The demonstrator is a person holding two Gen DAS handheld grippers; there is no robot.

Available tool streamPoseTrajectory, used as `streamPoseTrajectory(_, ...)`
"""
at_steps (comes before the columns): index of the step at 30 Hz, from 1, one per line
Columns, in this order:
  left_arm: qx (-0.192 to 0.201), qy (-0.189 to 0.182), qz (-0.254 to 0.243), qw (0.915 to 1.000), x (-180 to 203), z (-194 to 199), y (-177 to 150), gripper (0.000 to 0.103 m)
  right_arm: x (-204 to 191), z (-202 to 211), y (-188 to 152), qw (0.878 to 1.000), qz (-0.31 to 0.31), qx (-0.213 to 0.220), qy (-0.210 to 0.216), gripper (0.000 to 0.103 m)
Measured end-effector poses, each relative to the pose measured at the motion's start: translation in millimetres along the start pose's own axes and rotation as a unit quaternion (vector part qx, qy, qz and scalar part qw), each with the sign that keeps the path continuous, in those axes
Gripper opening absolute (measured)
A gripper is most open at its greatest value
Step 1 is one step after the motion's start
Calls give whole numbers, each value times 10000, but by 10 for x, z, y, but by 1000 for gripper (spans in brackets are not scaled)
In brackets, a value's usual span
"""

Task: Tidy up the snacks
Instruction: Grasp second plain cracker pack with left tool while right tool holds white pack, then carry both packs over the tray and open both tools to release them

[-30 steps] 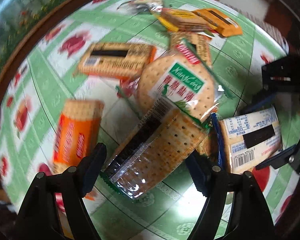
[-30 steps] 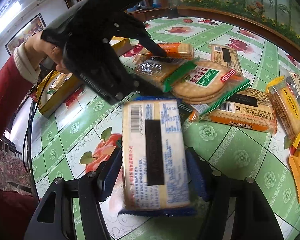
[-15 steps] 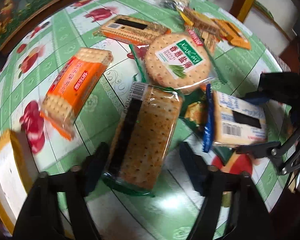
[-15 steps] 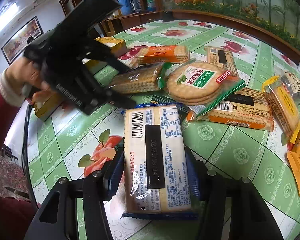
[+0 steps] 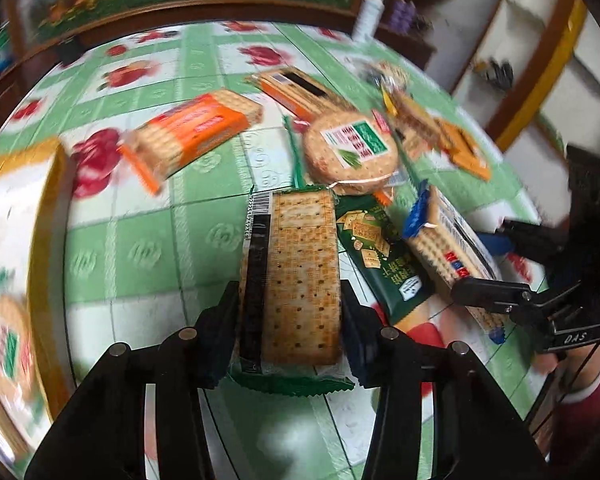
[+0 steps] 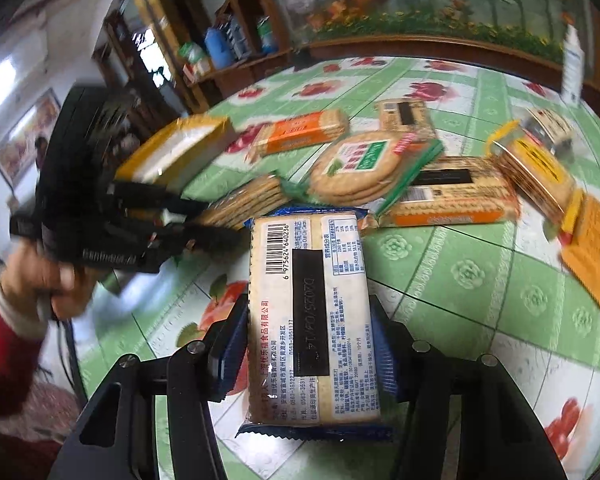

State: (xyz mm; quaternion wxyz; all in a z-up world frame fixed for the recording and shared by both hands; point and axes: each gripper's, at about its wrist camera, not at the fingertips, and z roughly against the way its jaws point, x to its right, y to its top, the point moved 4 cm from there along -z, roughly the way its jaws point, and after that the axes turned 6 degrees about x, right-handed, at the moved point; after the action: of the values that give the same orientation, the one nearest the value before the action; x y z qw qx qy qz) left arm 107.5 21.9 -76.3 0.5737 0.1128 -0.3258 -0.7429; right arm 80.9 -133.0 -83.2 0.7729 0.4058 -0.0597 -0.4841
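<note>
So the left claw (image 5: 288, 316) is clamped tight on a green-wrapped pack of square crackers (image 5: 296, 276), pads pressed against both long sides, pack pointing straight out away from the camera with the barcode end farthest. The right claw (image 6: 308, 344) is pinching a blue-edged cracker pack (image 6: 308, 312), label side up with the barcode and a black bar down the middle, and its pads sit flush on both sides too.

Both packs are over the table (image 5: 148, 248), which has a green and white cloth with red fruit prints. Whether they're lifted clear of it or just resting, can't really tell from these angles.

Just past the green-wrapped pack there's a round cracker pack (image 5: 350, 154) with a green and white label, and beside it a dark green snack bag (image 5: 384, 248) lying flat. Further left is an orange cracker pack (image 5: 188, 136), and behind the round one another orange-edged pack (image 5: 296, 94) with a black bar on it. A few yellow-orange packets (image 6: 536, 172) are bunched toward the right side of the table in the right view, kind of blurry.

A yellow-rimmed box (image 6: 176, 152) sits at the left edge of the table. A hand (image 6: 44, 280) in a red sleeve holds the left tool.
</note>
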Motion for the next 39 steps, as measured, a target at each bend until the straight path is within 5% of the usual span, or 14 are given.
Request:
streamPoseTrajectory(8,822,494,731,9927,-199,534,-214,44,-169,90,62,9983,-329,287,387,56)
streamPoseTrajectory(19,1586,1331,1549,9660,-886,1247,-395,45,-996,-372,286,9945,96,171,1033,56)
streamPoseTrajectory(32,1518,1836,2393,9413,-1695,1202,-545,45,-1835,-1101,787,9893,280,133,1425,56)
streamPoseTrajectory(39,1476,1916,2550,9362,-1966,1103,-378,45,-1865,-1613,1201,9903,1,80,1388,56)
